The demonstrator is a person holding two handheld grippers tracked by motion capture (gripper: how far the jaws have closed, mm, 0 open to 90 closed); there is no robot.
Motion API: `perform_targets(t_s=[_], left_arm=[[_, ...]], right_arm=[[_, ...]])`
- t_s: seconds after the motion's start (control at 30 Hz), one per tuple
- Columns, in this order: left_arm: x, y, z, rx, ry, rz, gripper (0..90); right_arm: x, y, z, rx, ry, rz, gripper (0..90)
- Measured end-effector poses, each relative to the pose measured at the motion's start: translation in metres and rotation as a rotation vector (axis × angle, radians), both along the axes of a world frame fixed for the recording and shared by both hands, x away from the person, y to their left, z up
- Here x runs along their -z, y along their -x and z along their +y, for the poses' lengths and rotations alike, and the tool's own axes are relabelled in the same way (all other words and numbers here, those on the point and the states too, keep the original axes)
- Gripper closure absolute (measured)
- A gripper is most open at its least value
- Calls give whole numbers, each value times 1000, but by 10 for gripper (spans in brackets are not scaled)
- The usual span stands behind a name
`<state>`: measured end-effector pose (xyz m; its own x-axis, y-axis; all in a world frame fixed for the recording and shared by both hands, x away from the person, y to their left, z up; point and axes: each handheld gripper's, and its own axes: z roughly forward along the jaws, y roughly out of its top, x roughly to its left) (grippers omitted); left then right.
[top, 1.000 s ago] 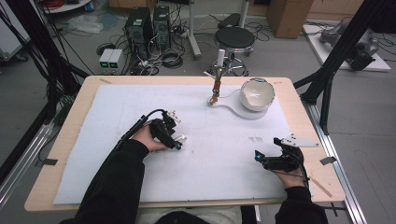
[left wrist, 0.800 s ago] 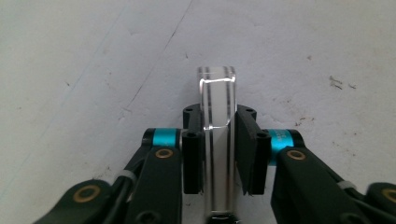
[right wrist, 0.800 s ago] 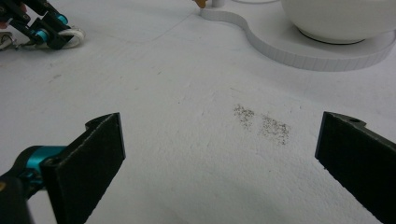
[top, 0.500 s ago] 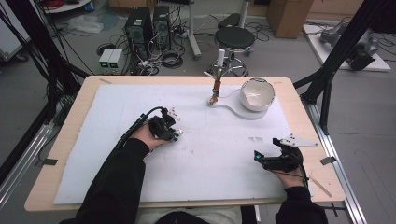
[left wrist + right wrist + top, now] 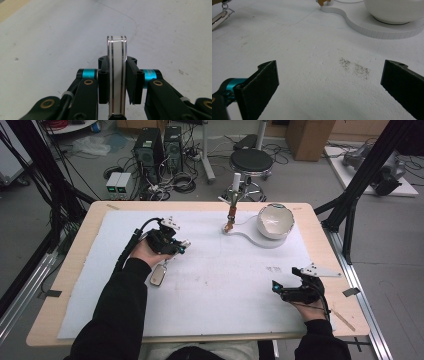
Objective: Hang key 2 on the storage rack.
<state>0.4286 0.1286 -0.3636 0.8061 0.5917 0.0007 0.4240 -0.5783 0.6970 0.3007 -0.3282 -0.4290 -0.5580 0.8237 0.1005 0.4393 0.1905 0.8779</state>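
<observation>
My left gripper is over the left part of the white mat, lifted off it. Its jaws are shut on a thin clear flat piece with dark lines along its edges, held edge-on between the pads in my left gripper view. Just under that gripper a small grey tag hangs on a short chain; the same tag appears far left in the right gripper view. My right gripper rests low at the mat's front right. This right gripper is open, with only bare mat between its jaws.
A white bowl sits on a curved white base at the back right. Beside it stands a thin post with a brown hook piece. A dark smudge marks the mat. The wooden table edge runs just past the mat.
My left gripper has risen and drifted toward the back of the table. The grey tag now dangles beneath it. The right gripper has stayed where it was.
</observation>
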Motion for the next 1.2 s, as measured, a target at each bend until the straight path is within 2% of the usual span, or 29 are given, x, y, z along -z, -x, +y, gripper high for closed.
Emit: perform_targets(t_s=[0.1,0.17,0.3,0.37,0.43,0.5,0.53,0.57,0.73,0.8,0.93,1.2], left_arm=[[-12,-3,3,-30,44,-26,743],[-21,-7,5,-26,75,-33,744],[-36,-15,5,-29,96,-60,744],[-41,-19,5,-30,111,-66,744],[-44,-24,5,-33,136,-42,744],[-45,-29,3,-33,126,-24,744],[-46,-32,1,-33,103,-17,744],[-46,-34,0,-34,95,-17,745],[-54,-46,-2,-50,87,-33,744],[-57,-49,-2,-62,111,-45,744],[-65,-54,-3,-86,132,-88,743],[-89,-71,-14,-107,135,-129,743]], right_arm=[[0,0,0,0,0,0,5],[0,0,1,-1,-2,2,5],[0,-1,1,-8,-7,4,5],[-1,-1,1,-10,-16,0,6],[-1,-1,0,-9,-16,-3,5],[0,-2,0,-9,-16,2,5],[1,-3,0,-14,-8,0,5],[1,-4,0,-13,-11,10,5],[0,-6,2,-28,-9,3,5],[0,-6,1,-30,-8,-1,5],[0,-7,0,-24,-16,0,5],[-1,-9,0,-31,-40,-1,5]])
